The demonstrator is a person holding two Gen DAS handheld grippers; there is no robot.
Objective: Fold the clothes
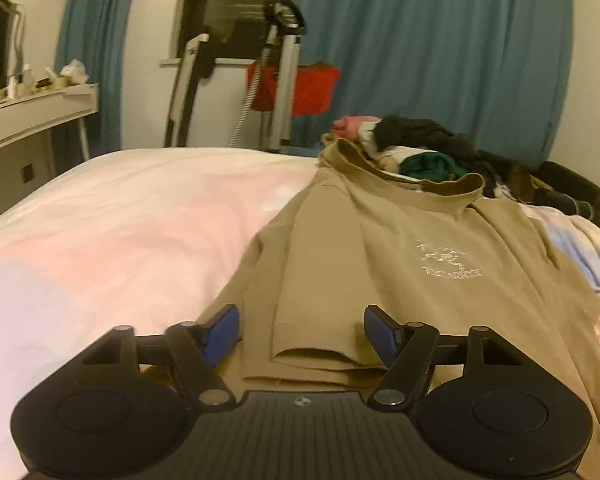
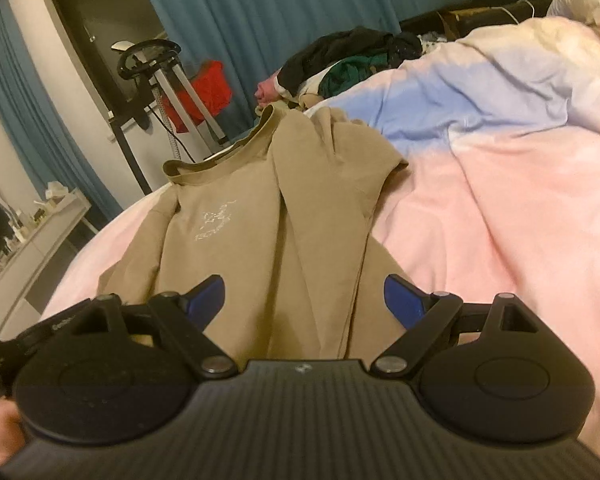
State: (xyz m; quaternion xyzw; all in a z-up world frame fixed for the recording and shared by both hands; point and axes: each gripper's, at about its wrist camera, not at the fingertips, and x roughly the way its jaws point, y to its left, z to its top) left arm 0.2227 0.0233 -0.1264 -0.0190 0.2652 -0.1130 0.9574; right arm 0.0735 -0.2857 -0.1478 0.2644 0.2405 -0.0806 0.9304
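Hovering low over the near hem of the tan T-shirt (image 1: 420, 248), the left gripper (image 1: 302, 330) has its blue pads half apart with a folded-in flap of cloth between them, not yet pinched. At the shirt's other bottom corner, the right gripper (image 2: 304, 300) hangs with fingers spread wide and nothing held. Both side panels of the shirt already lie folded inward on the pink duvet (image 1: 120, 232), so the lengthwise folds look done; the bottom-to-collar fold remains. Beyond the shirt's collar, a heap of unfolded clothes (image 1: 416, 148) still waits.
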